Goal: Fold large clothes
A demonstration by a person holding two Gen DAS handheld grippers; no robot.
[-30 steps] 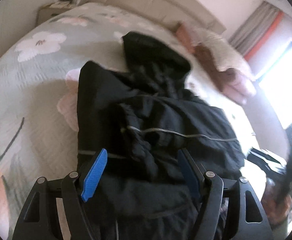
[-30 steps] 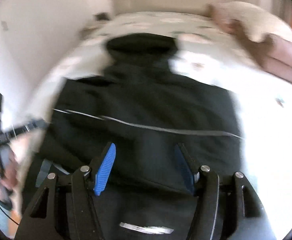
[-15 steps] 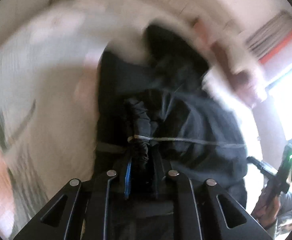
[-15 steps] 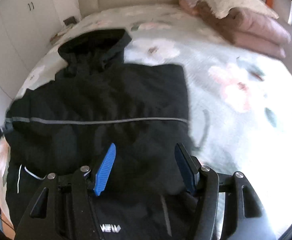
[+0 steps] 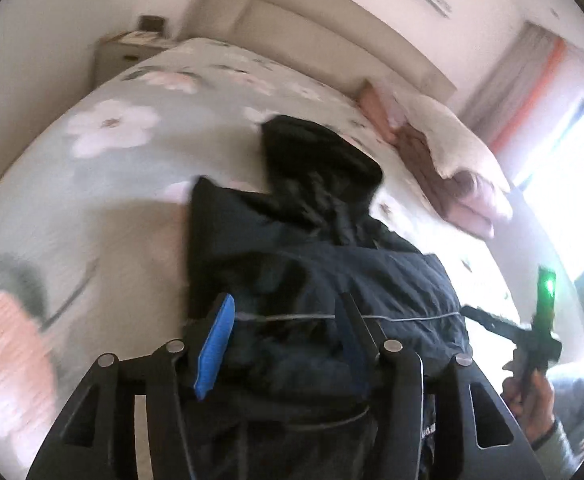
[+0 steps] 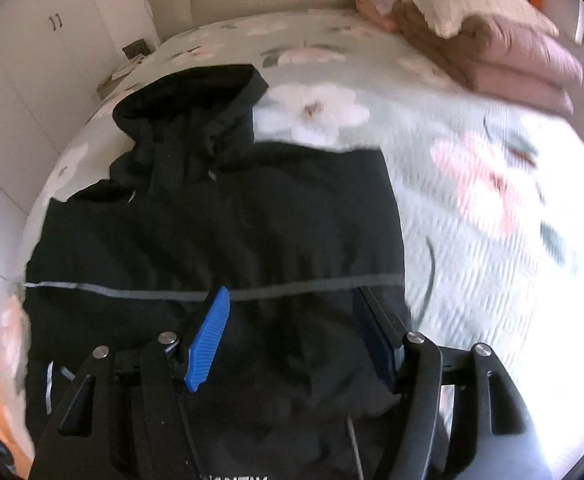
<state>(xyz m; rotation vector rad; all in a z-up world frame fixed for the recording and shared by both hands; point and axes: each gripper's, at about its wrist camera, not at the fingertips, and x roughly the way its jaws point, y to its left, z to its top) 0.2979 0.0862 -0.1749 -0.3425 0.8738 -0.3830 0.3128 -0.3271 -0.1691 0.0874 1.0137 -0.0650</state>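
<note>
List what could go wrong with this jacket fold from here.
1. The left gripper is opening over bunched fabric of the black jacket; the fold may spring loose.
2. The hood sticks out past the body and may spoil a neat fold.
3. The right gripper, jaws opening, grips nothing.

Black jacket (image 6: 220,232) on floral bedspread (image 6: 491,240)

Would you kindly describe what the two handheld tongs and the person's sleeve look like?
Both the left tongs and right tongs have black frames with triangular cut-outs and silver rivets, and ribbed blue pads. Seen from the left, the right unit bears a green light; the sleeve is grey.
</note>
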